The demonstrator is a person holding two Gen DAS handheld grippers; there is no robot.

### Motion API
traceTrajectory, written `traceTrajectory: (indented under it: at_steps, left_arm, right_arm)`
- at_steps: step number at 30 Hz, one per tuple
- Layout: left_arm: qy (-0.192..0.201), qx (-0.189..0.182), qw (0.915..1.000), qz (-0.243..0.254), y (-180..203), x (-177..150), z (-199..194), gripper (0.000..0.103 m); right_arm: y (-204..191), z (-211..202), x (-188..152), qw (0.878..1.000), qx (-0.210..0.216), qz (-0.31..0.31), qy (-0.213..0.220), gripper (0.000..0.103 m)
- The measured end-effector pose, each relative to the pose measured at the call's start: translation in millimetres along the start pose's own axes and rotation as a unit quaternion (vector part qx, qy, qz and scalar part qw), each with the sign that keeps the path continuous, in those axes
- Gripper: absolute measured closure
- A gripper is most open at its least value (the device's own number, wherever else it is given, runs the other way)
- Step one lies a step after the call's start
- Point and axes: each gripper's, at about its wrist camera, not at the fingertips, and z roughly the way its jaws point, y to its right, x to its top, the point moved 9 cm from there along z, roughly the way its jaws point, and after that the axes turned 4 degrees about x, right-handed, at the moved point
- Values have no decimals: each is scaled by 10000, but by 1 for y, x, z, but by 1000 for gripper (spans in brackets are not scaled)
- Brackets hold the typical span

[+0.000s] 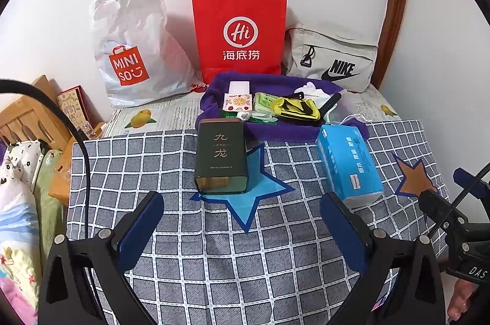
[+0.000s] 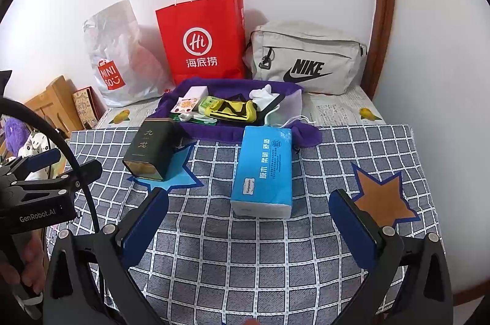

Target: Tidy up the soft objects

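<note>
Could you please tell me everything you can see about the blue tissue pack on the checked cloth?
The blue tissue pack is a soft, rectangular brick in glossy blue plastic wrap, printed with white Chinese lettering and a small white label; its near end looks white. It appears sealed and lies flat, lengthwise away from the cameras, on the grey checked cloth. Its far end meets the purple fabric. Neither gripper touches it.

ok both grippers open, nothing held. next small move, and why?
Probably ease the right gripper forward to straddle the blue tissue pack: it lies just ahead between the open jaws, is soft, and sits apart from the tin. The left gripper can wait.
</note>
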Motion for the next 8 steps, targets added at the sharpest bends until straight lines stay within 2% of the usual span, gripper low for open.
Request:
traceTrajectory:
  at_steps: [8]
  left_arm:
    - [37,-46,10000,-24,3,0,1,0]
  right_arm:
    - [-1,0,0,10000,-7,-6,-14,0]
